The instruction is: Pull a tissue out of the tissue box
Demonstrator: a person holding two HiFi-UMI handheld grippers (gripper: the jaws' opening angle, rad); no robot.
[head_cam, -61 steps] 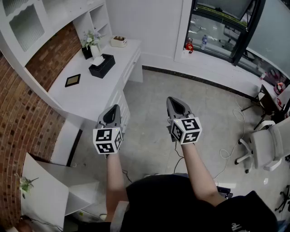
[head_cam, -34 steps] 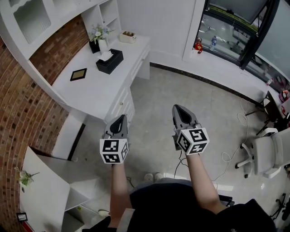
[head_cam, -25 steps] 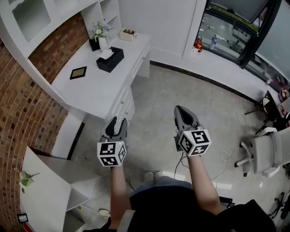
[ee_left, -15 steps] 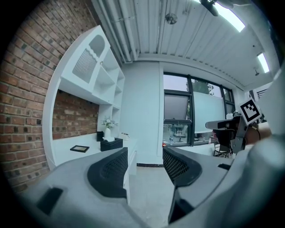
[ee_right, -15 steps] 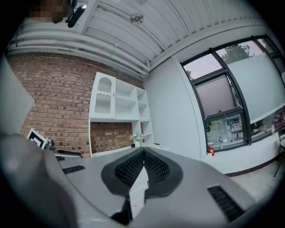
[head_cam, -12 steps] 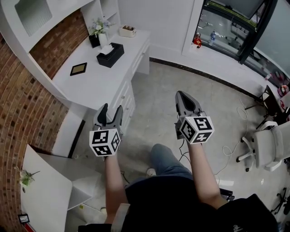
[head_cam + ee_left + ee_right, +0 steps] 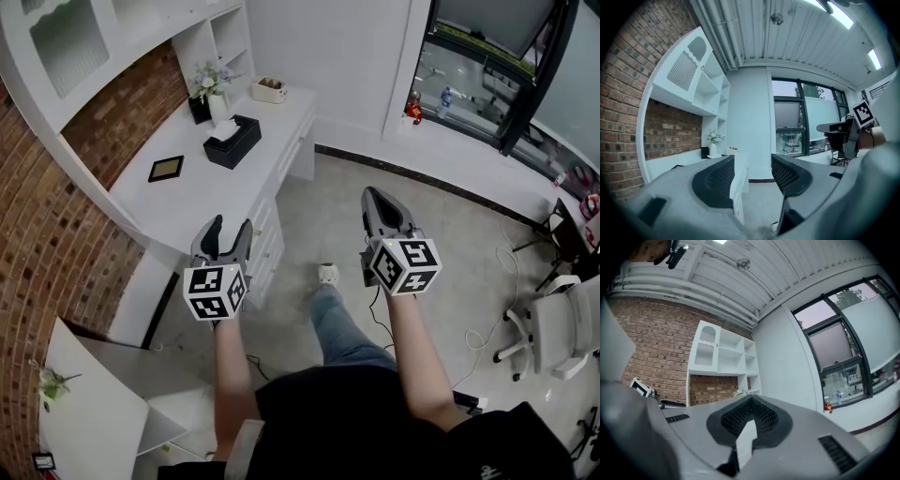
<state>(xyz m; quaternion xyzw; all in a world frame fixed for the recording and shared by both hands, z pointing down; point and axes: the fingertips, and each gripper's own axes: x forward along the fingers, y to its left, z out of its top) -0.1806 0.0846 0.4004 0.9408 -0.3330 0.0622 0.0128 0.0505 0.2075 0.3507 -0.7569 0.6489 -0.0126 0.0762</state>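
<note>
Black tissue box (image 7: 233,142) lies on the white worktop (image 7: 202,197), toward its far end, near the brick back wall. 1 white tissue (image 7: 222,134) stands out of the opening in its top. Just beyond the box is a white vase (image 7: 218,105) holding pale flowers, with a dark pot (image 7: 200,110) beside it. A small beige tray (image 7: 270,90) sits at the far end of the worktop; its contents cannot be made out. A dark framed item (image 7: 166,169) lies flat on the nearer side of the box.

Left gripper (image 7: 228,230) is held over the floor at the near corner of the worktop, well apart from the box. Its jaws are spread wide, with nothing between them.

Right gripper (image 7: 372,195) is held over the open floor, level with the left. Its jaws are closed together, tips meeting, holding nothing
</note>
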